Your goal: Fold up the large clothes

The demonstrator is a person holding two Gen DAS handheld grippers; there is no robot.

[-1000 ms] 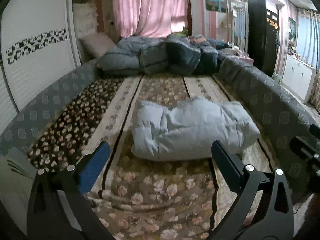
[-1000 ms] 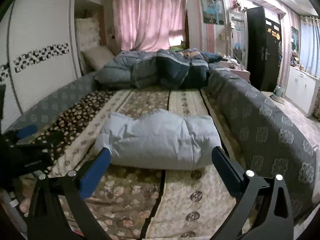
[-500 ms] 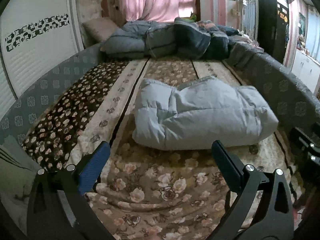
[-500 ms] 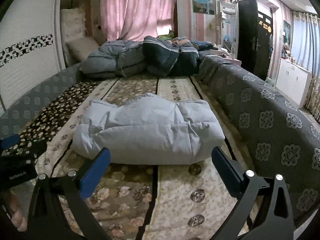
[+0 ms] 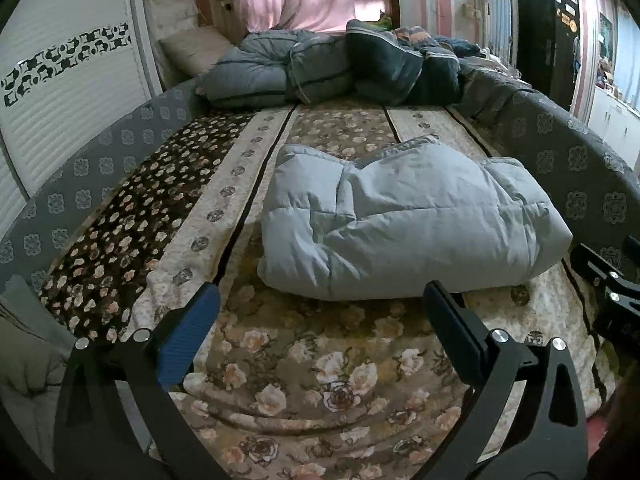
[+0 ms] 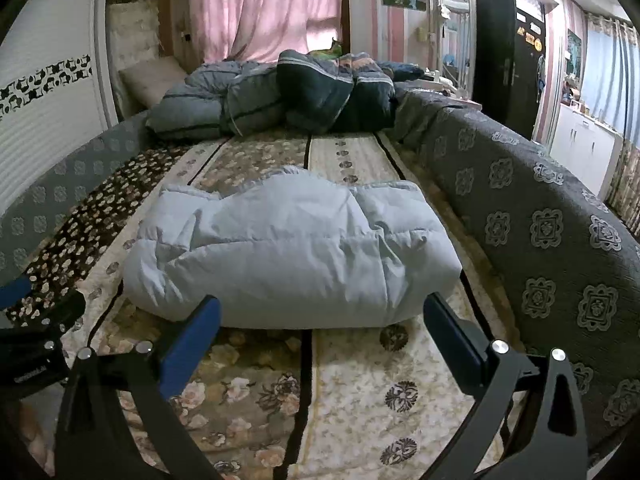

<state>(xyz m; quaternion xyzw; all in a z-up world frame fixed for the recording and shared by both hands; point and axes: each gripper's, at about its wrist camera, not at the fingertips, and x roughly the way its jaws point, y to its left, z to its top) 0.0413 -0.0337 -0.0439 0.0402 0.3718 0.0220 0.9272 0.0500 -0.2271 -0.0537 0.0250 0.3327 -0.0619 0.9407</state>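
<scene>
While both jaws stand wide apart and empty, the left hand-held gripper (image 5: 318,312) and right hand-held gripper (image 6: 320,314) are held just short of a pale blue padded jacket (image 6: 292,252), bundled on the bed (image 6: 352,364). It is judged soft, light and bulky; its near edge should be pinched.

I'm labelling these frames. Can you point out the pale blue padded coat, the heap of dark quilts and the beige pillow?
pale blue padded coat (image 6: 296,248), right wrist view, middle of its top.
heap of dark quilts (image 6: 316,92), right wrist view, darkest quilt's front.
beige pillow (image 5: 196,46), left wrist view, its upper face.

both grippers nearer the jacket (image 5: 404,216) — lower
</scene>
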